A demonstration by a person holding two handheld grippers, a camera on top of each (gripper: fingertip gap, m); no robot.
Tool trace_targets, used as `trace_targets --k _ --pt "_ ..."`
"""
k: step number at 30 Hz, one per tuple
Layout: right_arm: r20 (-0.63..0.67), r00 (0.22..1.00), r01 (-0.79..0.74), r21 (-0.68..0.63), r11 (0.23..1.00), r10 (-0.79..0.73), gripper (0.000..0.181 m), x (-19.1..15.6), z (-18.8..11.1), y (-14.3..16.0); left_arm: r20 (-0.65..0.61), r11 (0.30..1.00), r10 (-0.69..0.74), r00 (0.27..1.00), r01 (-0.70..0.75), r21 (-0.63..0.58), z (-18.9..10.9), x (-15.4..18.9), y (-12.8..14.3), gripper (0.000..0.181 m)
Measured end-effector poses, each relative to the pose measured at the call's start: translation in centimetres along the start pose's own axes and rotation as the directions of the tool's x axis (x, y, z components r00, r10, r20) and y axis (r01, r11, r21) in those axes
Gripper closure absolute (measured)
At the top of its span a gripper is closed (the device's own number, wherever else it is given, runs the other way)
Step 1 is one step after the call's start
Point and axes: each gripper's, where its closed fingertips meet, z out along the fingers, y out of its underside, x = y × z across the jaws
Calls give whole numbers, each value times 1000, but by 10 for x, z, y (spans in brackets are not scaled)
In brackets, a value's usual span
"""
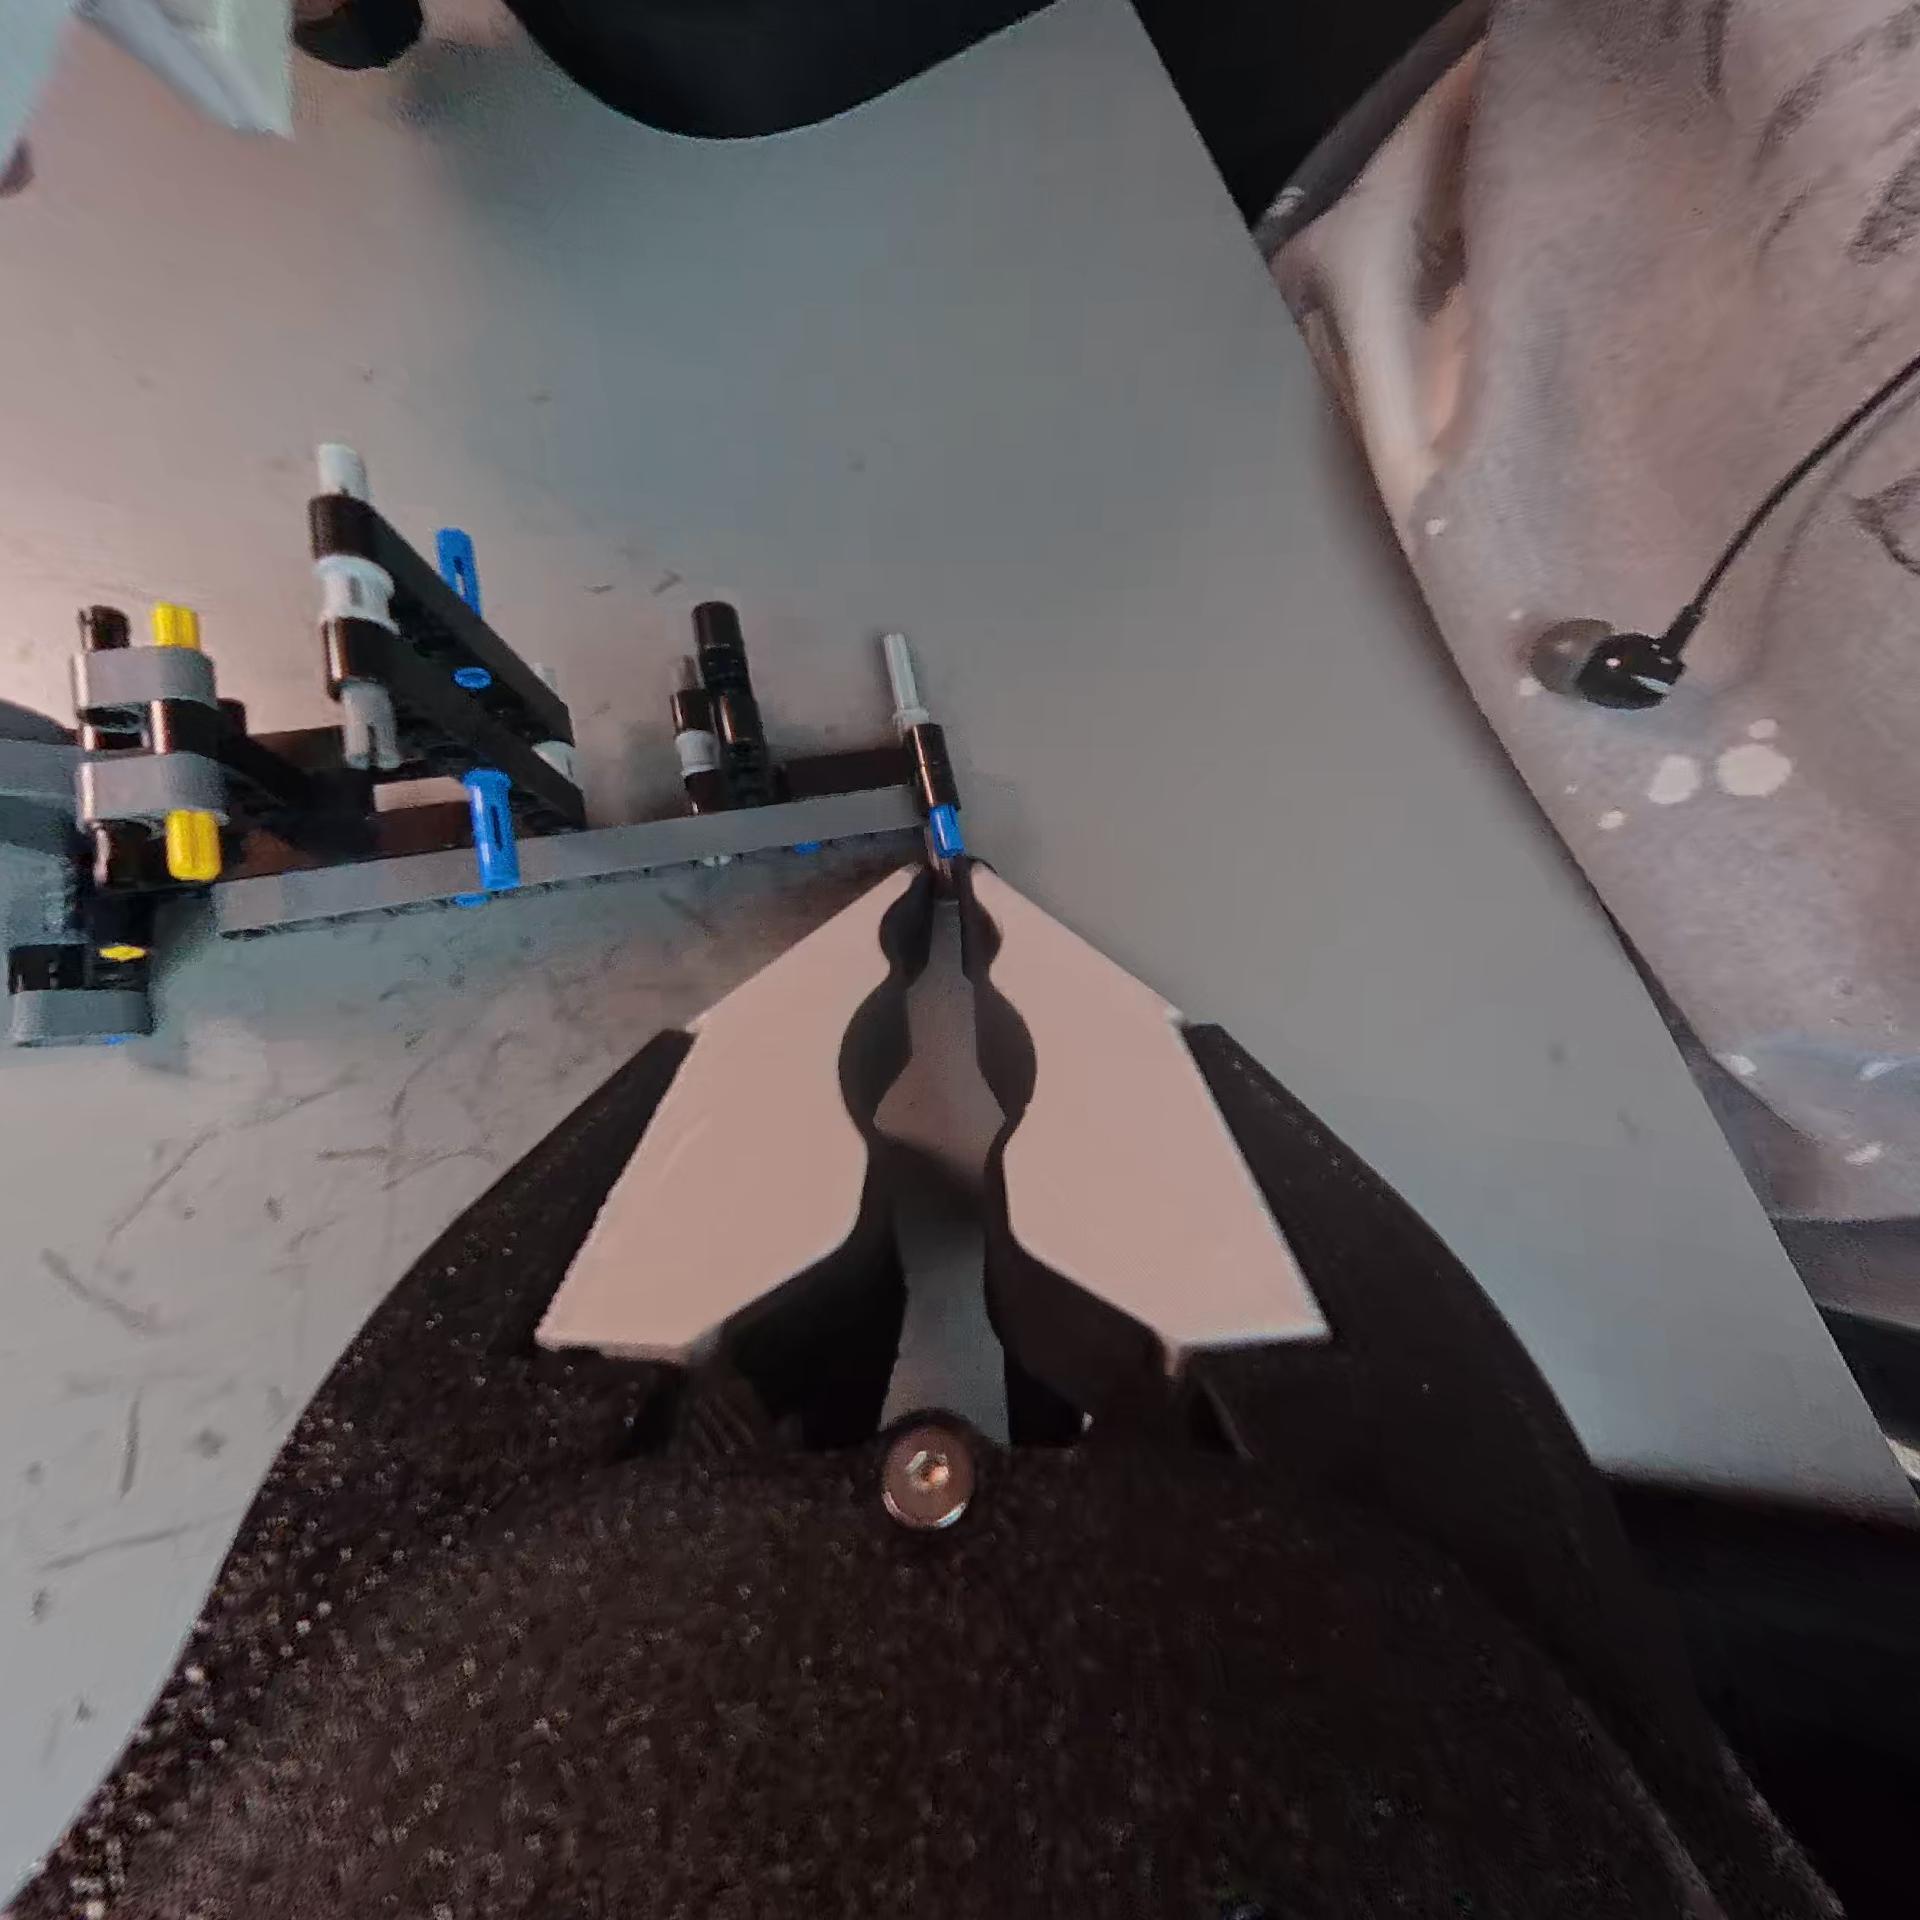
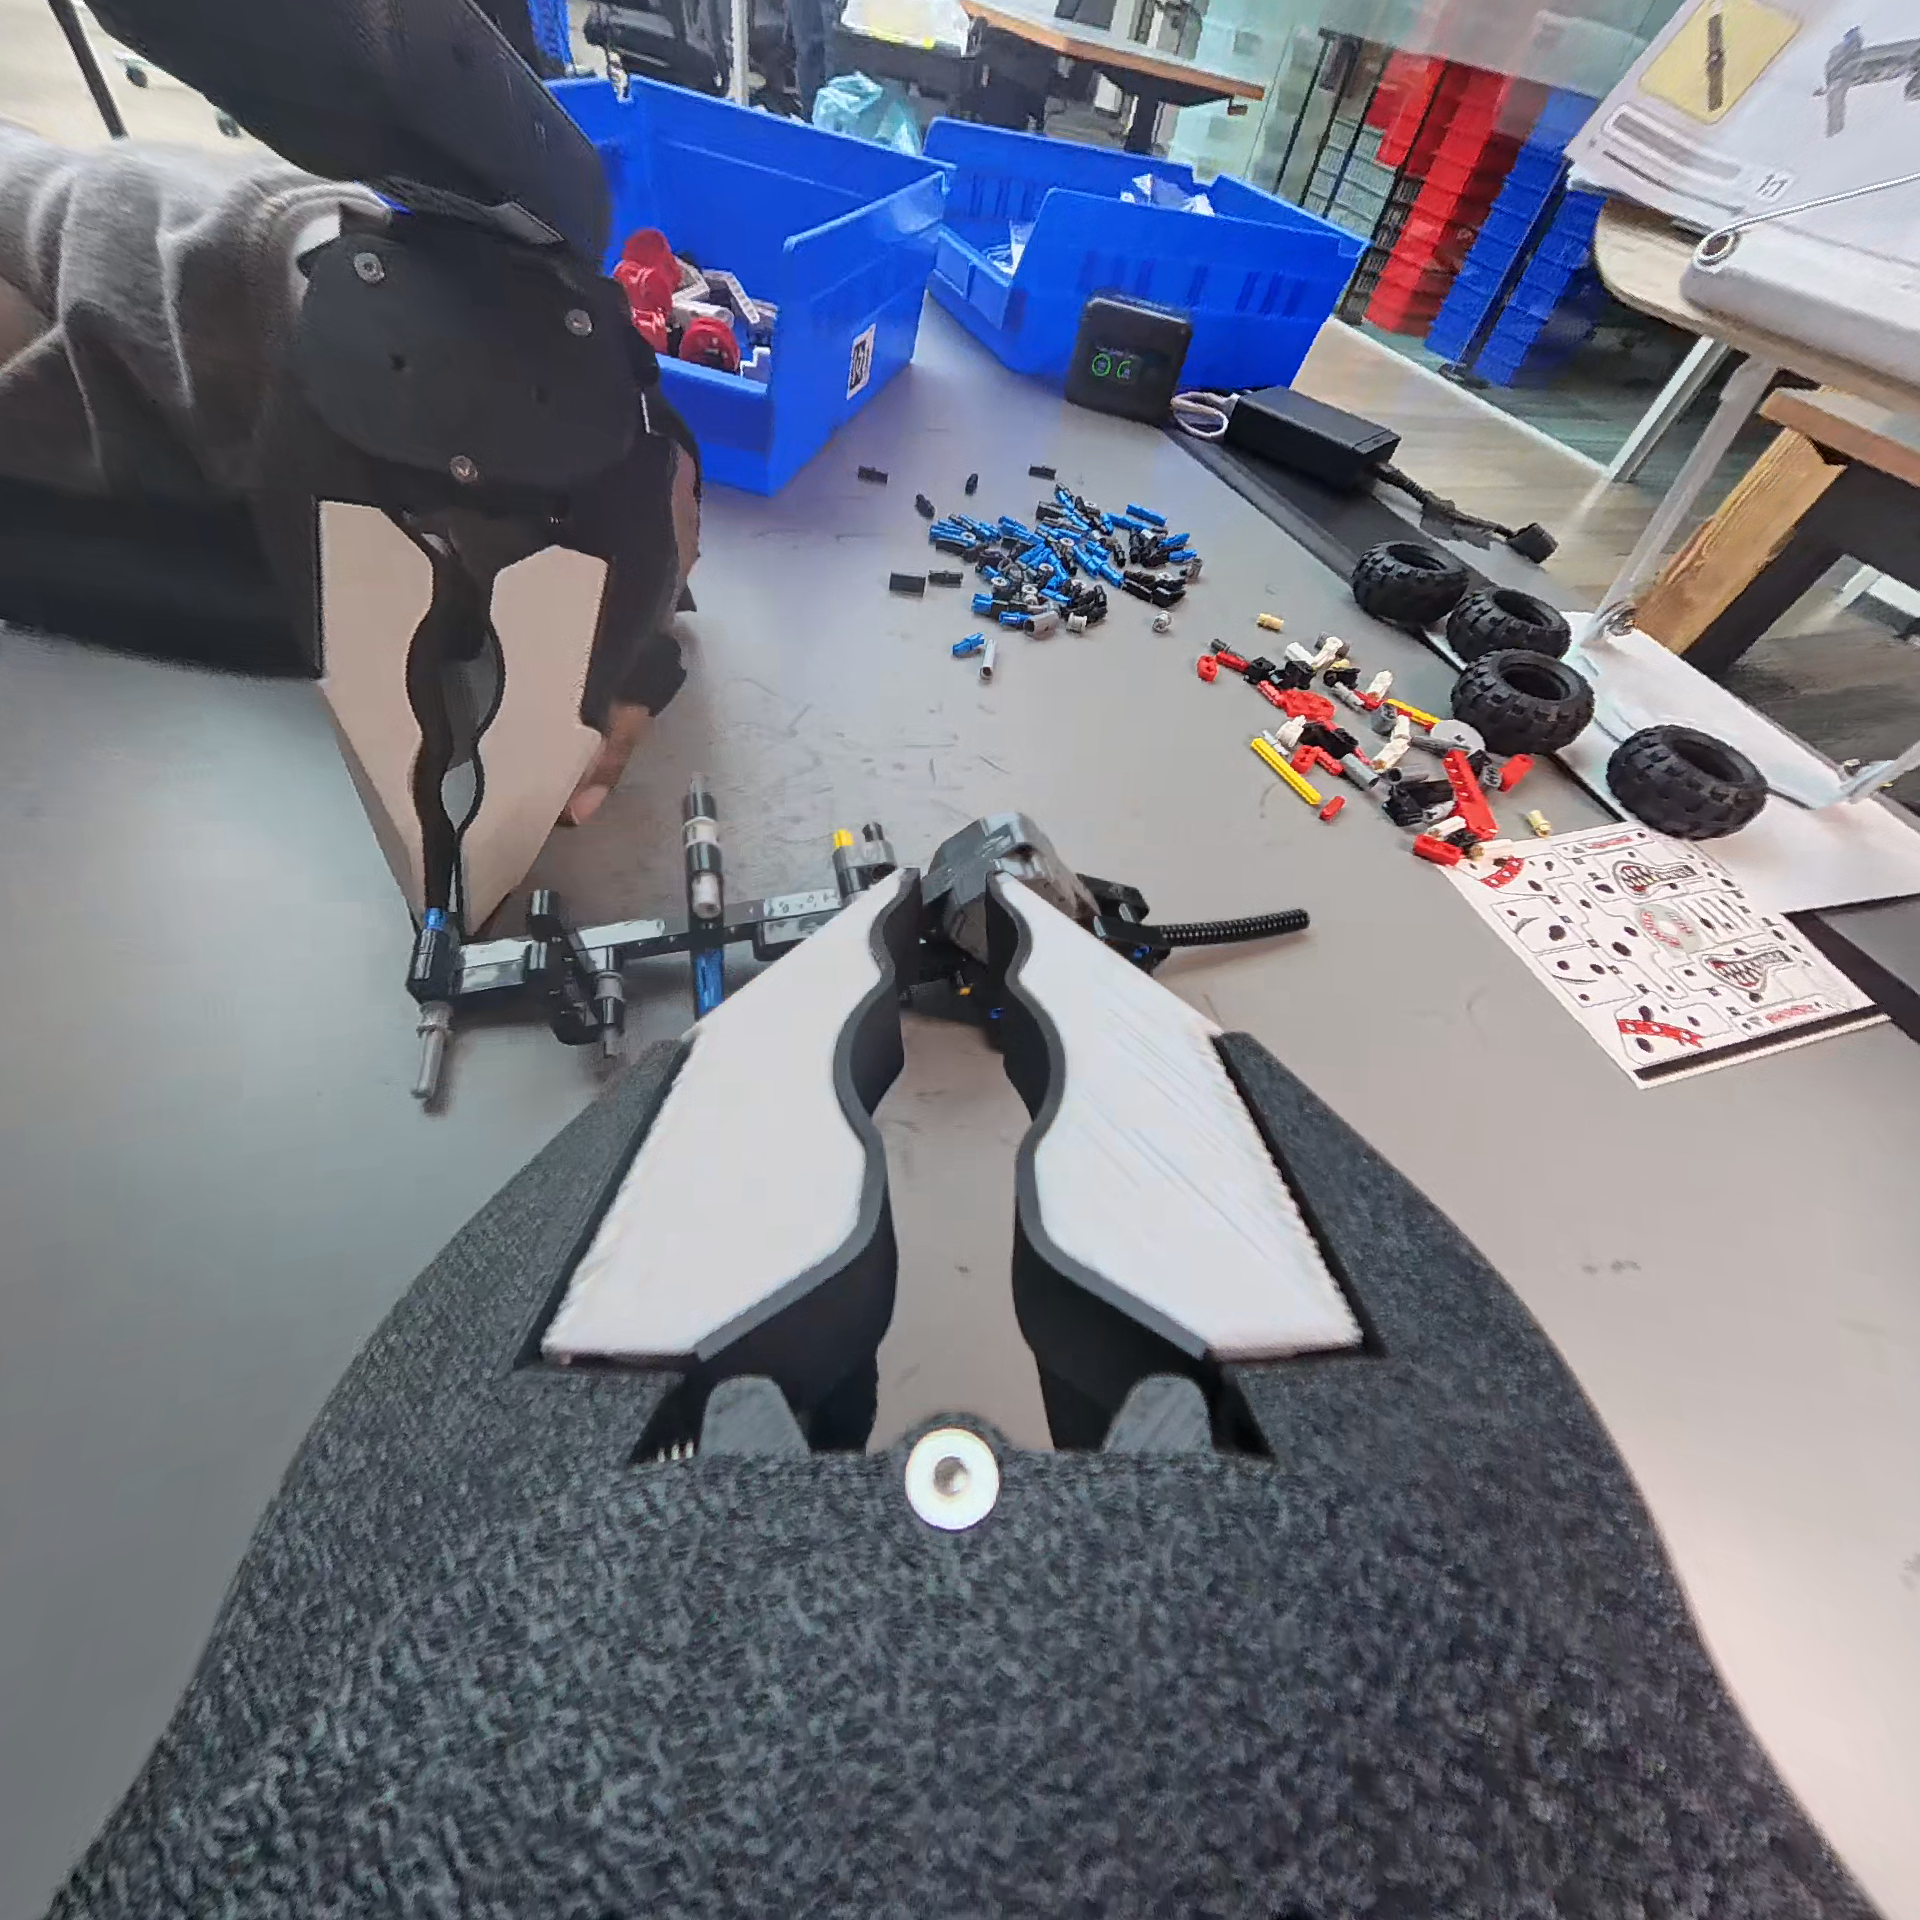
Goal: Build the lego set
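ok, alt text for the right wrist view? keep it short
The right gripper clamps the grey motor end of a black Lego beam assembly on a grey table, while the left gripper pinches a blue pin at its far end. Behind lie loose pins, four black tyres and blue bins.

The left gripper has its jaws closed on a blue pin at the end of the lego chassis, on the grey tabletop.
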Motion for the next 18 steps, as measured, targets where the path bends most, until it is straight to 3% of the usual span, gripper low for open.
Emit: trace_targets --k 1,4,7,9,11,14,18 --pt "11 1000 2 -5 1000 -2 168 0 1 1 -41 1000 12 999 -12 -10 -1 2 1 174" --pt "114 993 44 -87 995 -34 153 -11 3 12 -139 997 -21 990 11 -73 -12 1 11 172" --pt "210 973 138 -200 970 -95 131 -17 3 22 -54 993 -86 995 82 -79 -30 -28 22 168" --pt "252 950 252 -260 932 -186 117 -13 5 22 67 989 -139 988 142 -43 -46 -52 27 165" --pt "302 902 401 -328 855 -308 103 -3 12 22 246 982 -190 951 189 29 -66 -81 30 162" --pt "383 830 545 -397 739 -406 84 12 31 15 344 947 -287 894 211 240 -93 -98 15 158" --pt "470 799 594 -512 621 -377 76 38 56 32 493 879 -415 764 197 434 -127 -121 10 149"
